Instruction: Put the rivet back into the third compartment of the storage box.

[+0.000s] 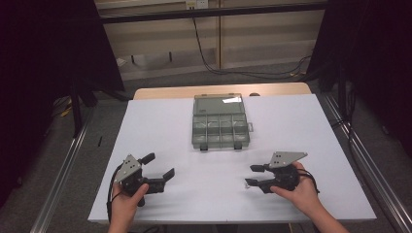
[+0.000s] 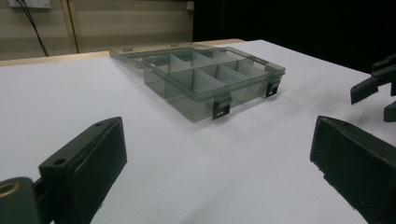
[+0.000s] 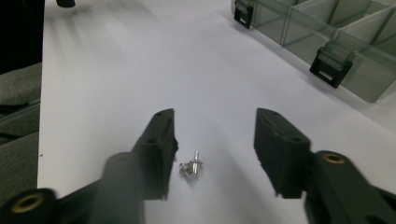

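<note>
Down by the person's right hand, a small bright metal screw [image 3: 190, 167] lies on the white table [image 1: 160, 141], well in front of the clear grey plastic compartment box [image 1: 220, 127] and off toward its right corner. The right gripper [image 3: 212, 140] straddles the screw with its black jaws about half open; the screw sits close to one jaw, and I cannot tell whether it touches, while the other jaw stands apart, so nothing is pinched.

I'd judge that screw light, hard and slick, and apt to roll or skitter away if one pad nudges it first. The safest hold looks to be across the shank just below the head, with both pads low to the table.

The left gripper [image 1: 159, 171] rests nearer the box's left front corner, jaws wide and empty.
</note>
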Tool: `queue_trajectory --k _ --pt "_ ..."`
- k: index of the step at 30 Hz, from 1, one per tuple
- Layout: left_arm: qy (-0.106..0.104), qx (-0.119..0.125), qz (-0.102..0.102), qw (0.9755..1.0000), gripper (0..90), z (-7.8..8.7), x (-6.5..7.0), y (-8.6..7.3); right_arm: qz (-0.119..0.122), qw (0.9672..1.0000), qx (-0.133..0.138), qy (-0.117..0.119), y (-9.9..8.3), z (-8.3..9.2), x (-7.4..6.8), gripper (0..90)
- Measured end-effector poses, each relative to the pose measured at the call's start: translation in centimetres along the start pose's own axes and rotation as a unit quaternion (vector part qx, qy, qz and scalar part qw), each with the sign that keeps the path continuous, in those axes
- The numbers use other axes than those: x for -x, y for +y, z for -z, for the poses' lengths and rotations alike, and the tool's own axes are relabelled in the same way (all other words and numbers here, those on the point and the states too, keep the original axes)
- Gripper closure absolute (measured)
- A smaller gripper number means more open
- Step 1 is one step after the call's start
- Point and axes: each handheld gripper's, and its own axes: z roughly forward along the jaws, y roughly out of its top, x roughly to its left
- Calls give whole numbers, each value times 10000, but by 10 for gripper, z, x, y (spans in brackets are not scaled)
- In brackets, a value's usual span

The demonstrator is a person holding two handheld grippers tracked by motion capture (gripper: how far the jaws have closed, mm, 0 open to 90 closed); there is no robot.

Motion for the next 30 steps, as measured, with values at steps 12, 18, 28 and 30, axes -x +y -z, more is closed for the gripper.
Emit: queue_trajectory --k 12,18,28,30 --pt "27 8 -10 10000 37 0 0 0 -27 9991 -355 231 -5 -8 -7 698" --pt "23 1 -7 10000 37 0 0 0 71 9988 -435 228 -6 -11 -9 712" --pt "15 15 -6 10000 38 0 1 0 25 9984 -514 232 -8 -10 -9 783" --pt "36 -3 -11 10000 38 0 1 0 52 9982 -554 243 -9 -11 -8 779"
